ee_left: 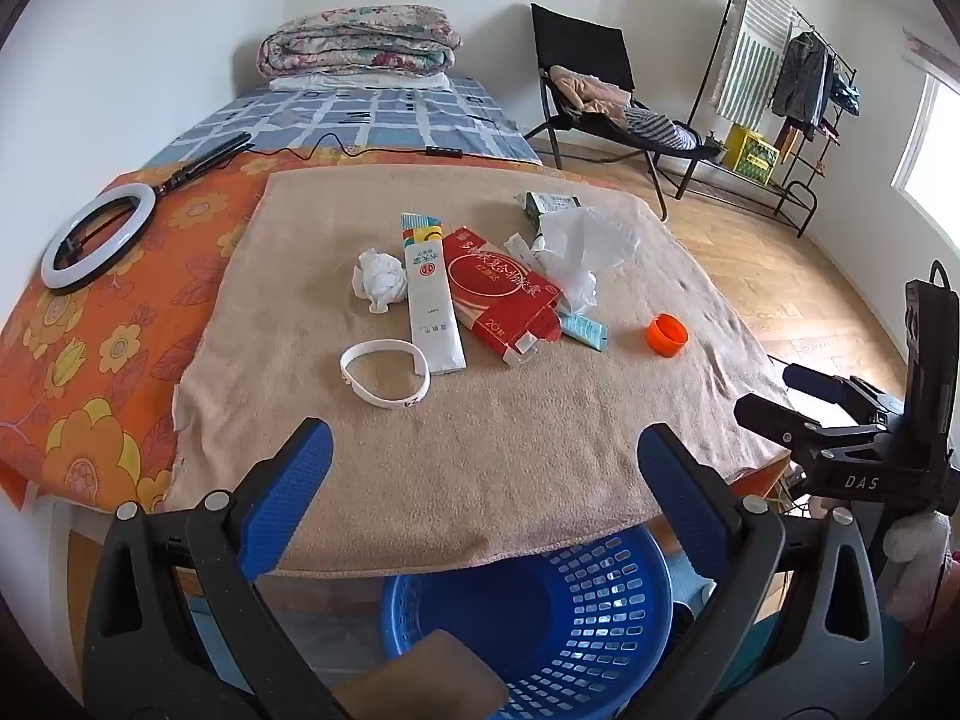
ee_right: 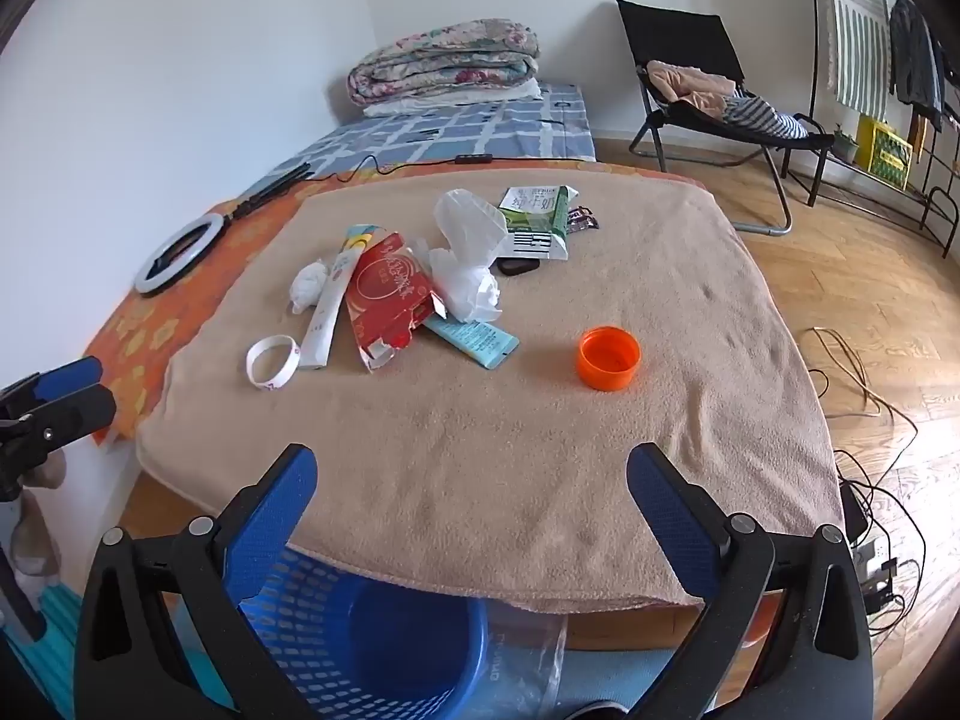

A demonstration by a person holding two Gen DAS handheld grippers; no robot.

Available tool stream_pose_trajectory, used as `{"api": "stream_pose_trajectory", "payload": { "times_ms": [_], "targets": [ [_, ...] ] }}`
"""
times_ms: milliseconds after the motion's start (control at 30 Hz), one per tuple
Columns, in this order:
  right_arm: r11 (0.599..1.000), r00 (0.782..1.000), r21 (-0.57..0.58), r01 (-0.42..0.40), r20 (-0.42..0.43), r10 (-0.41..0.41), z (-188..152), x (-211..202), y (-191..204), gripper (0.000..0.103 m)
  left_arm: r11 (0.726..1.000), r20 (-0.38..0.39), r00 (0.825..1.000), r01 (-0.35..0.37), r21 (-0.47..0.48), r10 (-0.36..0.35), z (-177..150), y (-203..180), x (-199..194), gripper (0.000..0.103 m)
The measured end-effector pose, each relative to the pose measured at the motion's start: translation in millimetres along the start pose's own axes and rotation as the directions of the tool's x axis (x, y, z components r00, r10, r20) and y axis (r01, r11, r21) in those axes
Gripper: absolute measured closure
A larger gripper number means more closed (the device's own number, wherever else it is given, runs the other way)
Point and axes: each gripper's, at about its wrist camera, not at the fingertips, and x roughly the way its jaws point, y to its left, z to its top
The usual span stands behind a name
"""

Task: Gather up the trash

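Note:
Trash lies on a tan towel [ee_left: 480, 420] over a table: a red carton [ee_left: 504, 294], a long white packet [ee_left: 432, 306], crumpled tissue [ee_left: 378, 279], a white ring band [ee_left: 384, 369], a clear plastic bag [ee_left: 585, 240], a green milk carton [ee_right: 537, 219], a teal tube [ee_right: 474, 339] and an orange cap [ee_right: 608, 358]. A blue basket [ee_left: 540, 618] sits below the table's near edge. My left gripper [ee_left: 483, 462] is open over the towel's near edge. My right gripper [ee_right: 471, 480] is open too, nothing between its fingers.
A ring light [ee_left: 99, 240] lies on the orange floral cloth at the left. Behind are a bed with a folded quilt [ee_left: 360, 48], a black chair [ee_left: 600, 90] with clothes and a clothes rack [ee_left: 798, 90]. Cables [ee_right: 864, 396] trail on the wooden floor at the right.

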Motion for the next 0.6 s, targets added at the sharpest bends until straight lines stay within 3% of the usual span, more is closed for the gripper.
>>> {"api": "stream_pose_trajectory", "payload": {
  "times_ms": [600],
  "targets": [
    [1.0, 1.0, 0.009, -0.018, -0.006, 0.018, -2.5, 0.6, 5.8, 0.001, 0.999, 0.019, 1.0, 0.024, -0.035, -0.024, 1.3, 4.1, -2.4, 0.0]
  ]
}}
